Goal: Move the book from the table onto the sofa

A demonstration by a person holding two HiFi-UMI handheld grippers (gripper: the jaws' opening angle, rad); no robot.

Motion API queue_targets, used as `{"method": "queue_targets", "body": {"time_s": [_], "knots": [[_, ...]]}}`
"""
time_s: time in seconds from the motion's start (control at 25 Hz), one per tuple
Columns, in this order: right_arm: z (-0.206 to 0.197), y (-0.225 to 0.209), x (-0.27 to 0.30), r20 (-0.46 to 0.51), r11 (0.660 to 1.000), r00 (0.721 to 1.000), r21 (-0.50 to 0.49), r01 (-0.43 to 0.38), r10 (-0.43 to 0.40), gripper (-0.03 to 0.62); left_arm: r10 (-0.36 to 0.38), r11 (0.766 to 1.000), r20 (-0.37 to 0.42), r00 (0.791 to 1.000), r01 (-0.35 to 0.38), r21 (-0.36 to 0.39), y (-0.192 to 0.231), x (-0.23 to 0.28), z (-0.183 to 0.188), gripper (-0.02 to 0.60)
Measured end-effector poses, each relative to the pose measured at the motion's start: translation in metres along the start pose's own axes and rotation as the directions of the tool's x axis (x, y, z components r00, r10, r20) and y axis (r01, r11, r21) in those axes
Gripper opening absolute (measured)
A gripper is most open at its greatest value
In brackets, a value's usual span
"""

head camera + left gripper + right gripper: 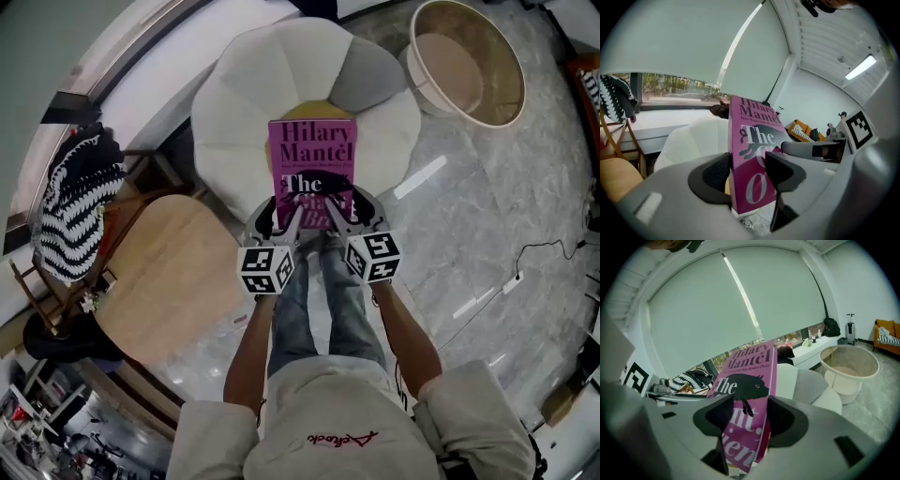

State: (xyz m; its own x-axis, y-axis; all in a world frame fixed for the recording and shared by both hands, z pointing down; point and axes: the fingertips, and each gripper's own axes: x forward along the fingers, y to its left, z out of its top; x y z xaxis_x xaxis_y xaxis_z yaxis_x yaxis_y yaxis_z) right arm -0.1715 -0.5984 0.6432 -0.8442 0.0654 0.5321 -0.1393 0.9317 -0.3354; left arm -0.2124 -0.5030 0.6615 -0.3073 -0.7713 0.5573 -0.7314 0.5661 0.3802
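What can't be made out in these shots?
- Lower title on the book: in the head view it is covered by the left tongs and right tongs; the tongs cover it in both gripper views too.
- Whether the book touches the sofa: in the head view the book hides the gap.
- Back cover: faces away in every view.

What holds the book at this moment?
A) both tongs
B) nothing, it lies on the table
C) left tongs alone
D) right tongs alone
A: the left tongs and the right tongs each clamp the near end of the book.
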Motion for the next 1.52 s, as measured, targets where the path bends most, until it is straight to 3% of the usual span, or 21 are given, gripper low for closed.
{"method": "queue_targets", "body": {"time_s": [0.76,1.52], "knots": [[-0.168,-0.047,0.063,-0.175,0.994,0.984,0.111,0.003,0.017,0.225,0.027,0.993,-0.160,0.987,-0.045,-0.108,0.047,0.066,-0.162,0.241],[-0.245,-0.129,0.219,-0.249,0.982,0.968,0.178,0.066,-0.019,0.225,0.060,0.985,-0.254,0.965,-0.099,-0.143,0.149,0.214,-0.227,0.238]]}}
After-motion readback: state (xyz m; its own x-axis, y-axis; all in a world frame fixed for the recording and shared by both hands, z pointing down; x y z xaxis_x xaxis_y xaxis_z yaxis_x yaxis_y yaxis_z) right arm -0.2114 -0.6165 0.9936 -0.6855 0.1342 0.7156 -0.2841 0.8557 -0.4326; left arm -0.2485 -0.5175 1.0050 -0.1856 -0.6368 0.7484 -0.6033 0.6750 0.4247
